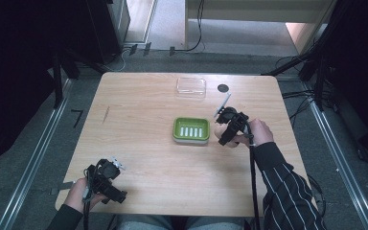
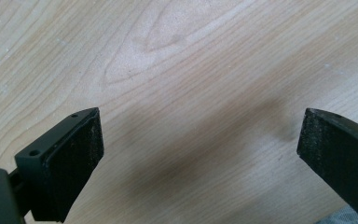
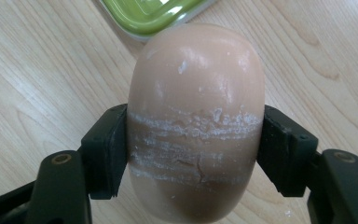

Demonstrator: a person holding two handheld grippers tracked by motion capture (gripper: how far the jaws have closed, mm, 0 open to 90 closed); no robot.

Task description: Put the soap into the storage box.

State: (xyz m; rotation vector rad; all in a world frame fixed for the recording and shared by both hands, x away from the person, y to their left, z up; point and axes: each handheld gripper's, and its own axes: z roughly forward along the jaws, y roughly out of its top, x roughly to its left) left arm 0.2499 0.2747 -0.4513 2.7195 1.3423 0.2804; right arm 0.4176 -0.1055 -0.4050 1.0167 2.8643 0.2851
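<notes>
A peach-coloured oval bar of soap (image 3: 196, 121), scuffed with white marks across its middle, sits between the two black pads of my right gripper (image 3: 195, 149), which is shut on it just above the wooden table. In the high view my right gripper (image 1: 223, 136) is just right of the green soap dish (image 1: 191, 130), with the soap (image 1: 219, 136) peeking out at its left side. A corner of the green dish (image 3: 154, 14) lies beyond the soap. My left gripper (image 1: 116, 165) rests at the table's near left, and its jaws (image 2: 200, 149) stand wide open over bare wood.
A clear plastic lid (image 1: 191, 87) lies at the far middle of the table (image 1: 139, 124), with a small black disc (image 1: 223, 88) to its right. A thin white stick (image 1: 222, 105) rises from the right gripper. A striped sleeve (image 1: 287, 187) comes in at the bottom right.
</notes>
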